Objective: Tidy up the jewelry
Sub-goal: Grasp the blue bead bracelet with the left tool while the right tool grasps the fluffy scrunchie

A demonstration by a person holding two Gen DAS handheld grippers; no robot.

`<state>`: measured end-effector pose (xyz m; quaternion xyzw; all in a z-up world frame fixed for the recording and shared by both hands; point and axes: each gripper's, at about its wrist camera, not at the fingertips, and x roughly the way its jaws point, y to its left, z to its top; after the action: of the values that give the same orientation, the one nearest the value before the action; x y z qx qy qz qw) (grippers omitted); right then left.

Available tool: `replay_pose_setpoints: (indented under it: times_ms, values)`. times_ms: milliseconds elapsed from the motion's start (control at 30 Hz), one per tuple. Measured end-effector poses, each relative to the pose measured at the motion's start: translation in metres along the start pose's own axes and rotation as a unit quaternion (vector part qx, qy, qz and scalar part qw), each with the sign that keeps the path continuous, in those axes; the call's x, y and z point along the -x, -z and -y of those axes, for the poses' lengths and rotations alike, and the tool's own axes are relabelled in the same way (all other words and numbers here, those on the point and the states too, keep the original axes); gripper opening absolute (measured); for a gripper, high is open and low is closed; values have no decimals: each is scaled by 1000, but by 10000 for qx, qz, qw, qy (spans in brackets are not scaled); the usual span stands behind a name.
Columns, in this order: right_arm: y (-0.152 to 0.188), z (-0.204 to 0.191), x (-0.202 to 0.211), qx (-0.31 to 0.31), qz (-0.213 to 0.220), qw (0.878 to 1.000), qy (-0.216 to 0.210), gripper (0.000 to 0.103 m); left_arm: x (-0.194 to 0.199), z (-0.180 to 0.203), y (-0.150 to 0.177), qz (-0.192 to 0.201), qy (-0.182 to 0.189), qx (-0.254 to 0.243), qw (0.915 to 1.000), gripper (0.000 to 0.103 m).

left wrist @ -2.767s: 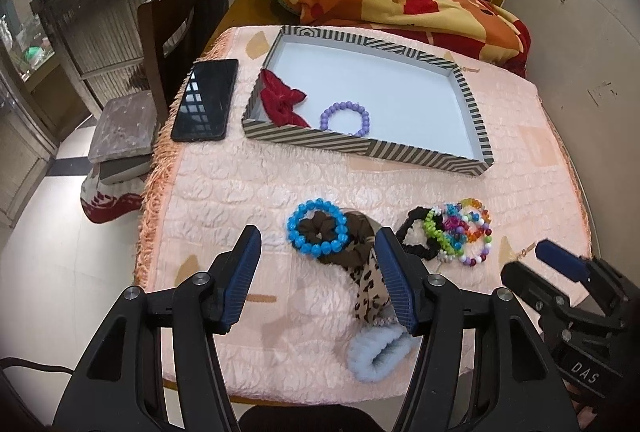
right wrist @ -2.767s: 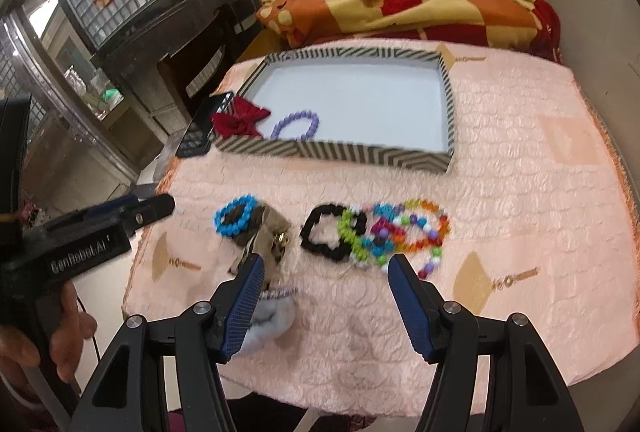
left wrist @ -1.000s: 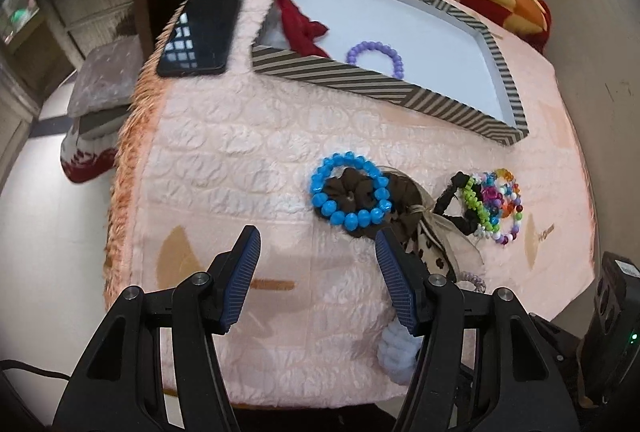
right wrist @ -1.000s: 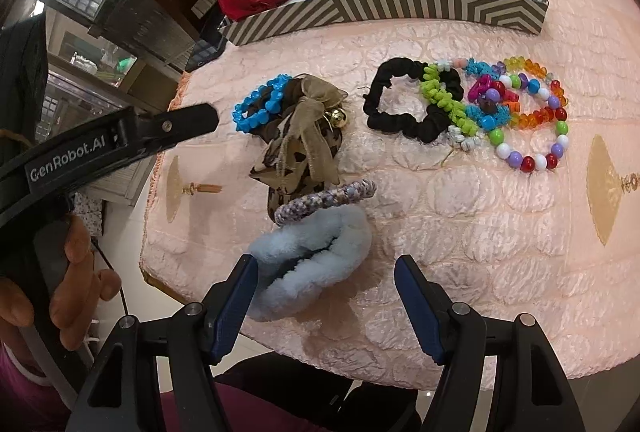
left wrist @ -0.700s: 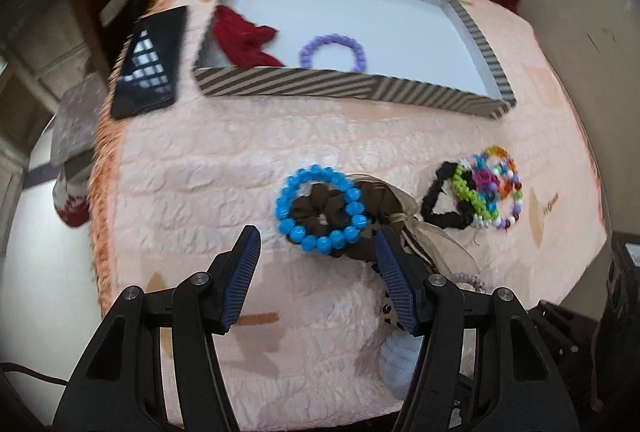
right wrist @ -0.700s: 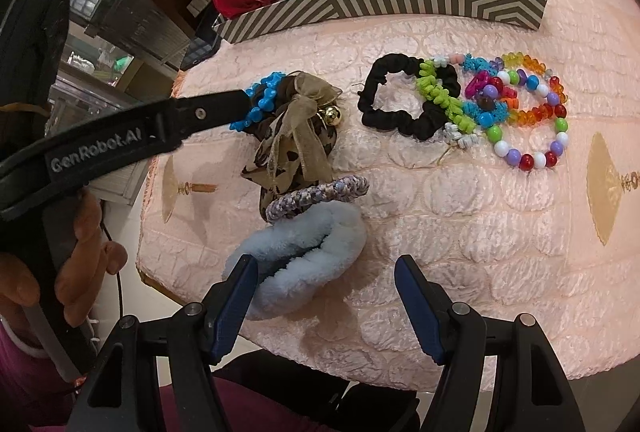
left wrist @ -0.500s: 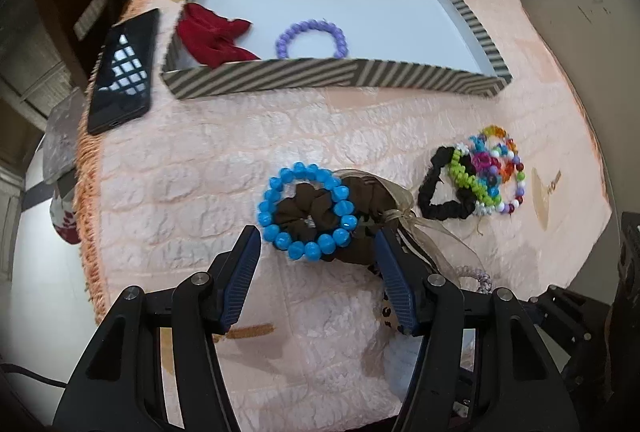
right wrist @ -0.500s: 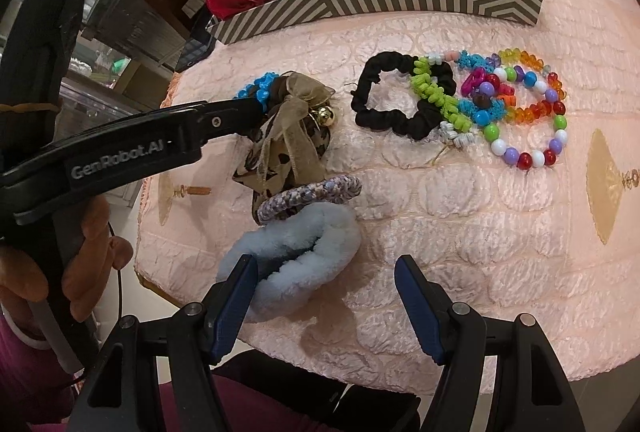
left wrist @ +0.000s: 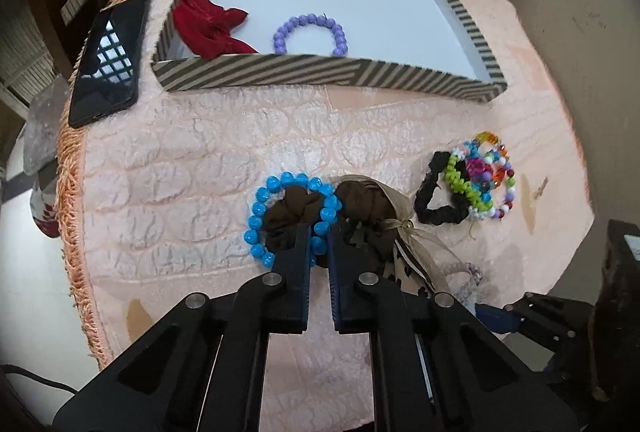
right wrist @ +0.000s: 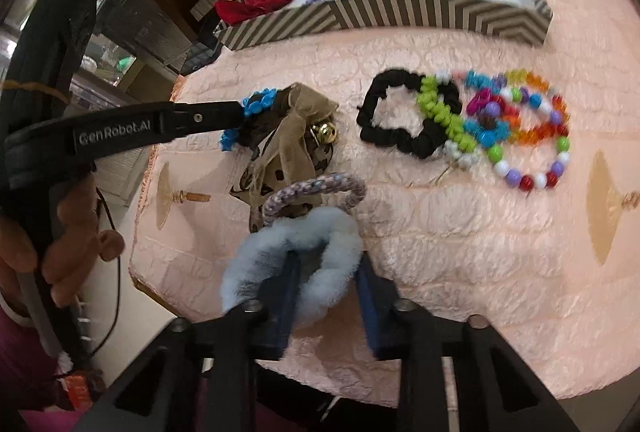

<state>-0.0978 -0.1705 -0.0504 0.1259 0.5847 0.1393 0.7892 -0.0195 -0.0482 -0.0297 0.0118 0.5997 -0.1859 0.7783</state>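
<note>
Blue bead bracelet [left wrist: 294, 218] lies on the pink quilted table cover [left wrist: 192, 168], ringed around a brown scrunchie [left wrist: 298, 210], just in front of the striped tray [left wrist: 320, 72]. Left gripper [left wrist: 319, 236] has its fingers drawn close together over the near edge of the bracelet, a blue bead pinched in the narrow gap; clenched on the bracelet, which rests on the cloth. Beside it, touching, a leopard-print bow with tan ribbon [right wrist: 292, 136] and a small gold bell [right wrist: 324, 131]. Right gripper [right wrist: 326, 272] straddles one side of a fluffy light-blue scrunchie [right wrist: 296, 248] at the table's near edge; one finger sits inside the loop, the other outside against the fur, gripping that side. A lilac braided hair tie [right wrist: 316, 190] touches the top of the fluffy one. Further right, a black scrunchie [right wrist: 400, 112] overlaps a heap of multicoloured bead bracelets [right wrist: 516, 120]. Inside the tray: a purple bead bracelet [left wrist: 310, 34] and a red bow [left wrist: 210, 24] in the left corner. A dark phone [left wrist: 108, 60] lies on the cover left of the tray. Person's left hand [right wrist: 60, 228] wraps the left gripper's handle.
</note>
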Motion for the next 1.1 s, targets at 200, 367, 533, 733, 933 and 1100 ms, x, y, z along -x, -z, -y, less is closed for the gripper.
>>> replay_pose_setpoints:
  times_ms: [200, 367, 533, 733, 933, 1100]
  values:
    - [-5, 6, 27, 138, 348, 9992, 163, 12, 18, -14, -1, 152, 140, 246, 9995, 1]
    - [-10, 19, 52, 20, 626, 9977, 252, 12, 35, -18, -4, 323, 210, 377, 9985, 1]
    - [-17, 34, 76, -134, 876, 9958, 221, 12, 53, -23, -8, 506, 186, 468, 9974, 1]
    - [-26, 33, 95, -162, 1108, 9937, 104, 12, 70, -25, -15, 707, 109, 510, 9961, 1]
    - [-38, 34, 100, -177, 1195, 9926, 100, 12, 78, -22, -23, 819, 77, 486, 9954, 1]
    - [-47, 34, 101, -184, 1214, 9923, 142, 12, 79, -23, -27, 815, 47, 486, 9955, 1]
